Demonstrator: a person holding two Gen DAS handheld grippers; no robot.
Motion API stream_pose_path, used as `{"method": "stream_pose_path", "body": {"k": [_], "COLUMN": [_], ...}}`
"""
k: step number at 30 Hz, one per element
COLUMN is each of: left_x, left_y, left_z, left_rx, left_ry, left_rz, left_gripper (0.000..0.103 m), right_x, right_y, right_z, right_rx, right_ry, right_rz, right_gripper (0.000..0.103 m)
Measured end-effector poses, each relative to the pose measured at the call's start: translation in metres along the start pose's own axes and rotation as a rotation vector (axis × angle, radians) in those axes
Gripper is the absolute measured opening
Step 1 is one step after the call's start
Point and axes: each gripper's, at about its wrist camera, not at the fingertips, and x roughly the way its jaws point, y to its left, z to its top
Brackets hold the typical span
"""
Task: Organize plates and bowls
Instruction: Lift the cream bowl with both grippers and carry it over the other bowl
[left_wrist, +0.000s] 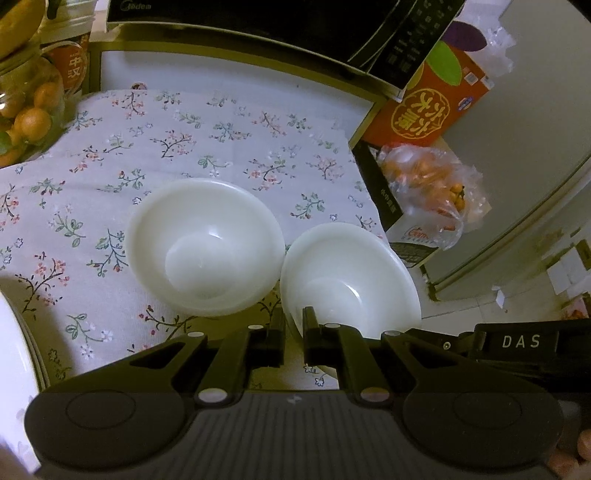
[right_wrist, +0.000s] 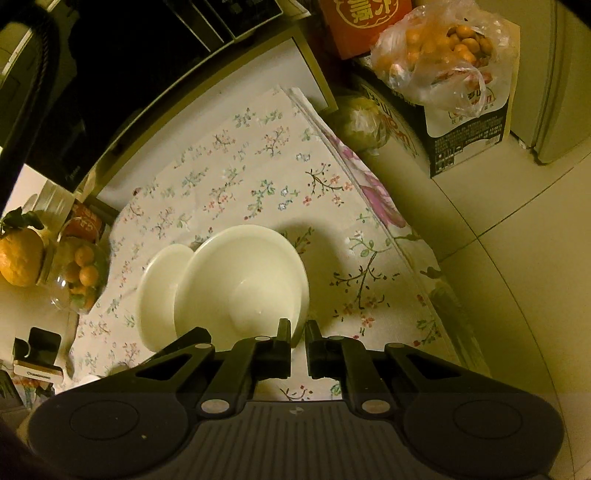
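- Bowls, two of them, white and empty, standing upright on the floral cloth (left_wrist: 184, 140): near bowl (left_wrist: 351, 280) by the cloth's right edge, second bowl (left_wrist: 203, 247) just beside it towards the middle, rims almost touching or touching, not nested.
- Left gripper (left_wrist: 293, 325) narrowed to a slim gap, with the near bowl's closest rim pinched between the fingers.
- Right gripper (right_wrist: 298, 332) drawn in just as tight, one finger inside a bowl's wall and one outside it; judging by the layout, most likely the same near bowl, taken at another part of its rim.
- Cannot tell whether the near bowl is lifted or resting on the cloth; looks slightly tilted in the left wrist view and overlaps the second bowl in the right wrist view.
- Plate (left_wrist: 11, 350), white, only its edge showing at the far left of the left wrist view, apart from both bowls; cannot tell if more than one lies there.
- Done so far, as a judgement: little, apart from a firm hold on one bowl; no stack visible yet.
- Left to do, probably: setting the near bowl into the second, then bringing bowls and plate together in one tidy spot.
- Worth watching: the cloth's edge close beside the near bowl, and a glass jar (left_wrist: 29, 122) of small oranges at the far left.
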Motion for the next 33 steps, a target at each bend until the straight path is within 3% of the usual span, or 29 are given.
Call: {"method": "stream_pose_path", "body": {"k": [12,33], "left_x": [-0.023,-0.082], "left_y": [0.004,0.019], "left_z": [-0.001,-0.031], "left_rx": [0.0,-0.023], "left_ry": [-0.039,-0.084], "left_rz": [0.013,0.059], "left_gripper": [0.008,0.008], "right_x": [-0.012,-0.038], "right_y": [0.008,0.041], "right_z": [0.0,-0.041], "right_rx": [-0.027,-0.165], "right_ry": [-0.016,0.0], "right_rz": [0.052,0.128], "right_gripper": [0.007,0.008]}}
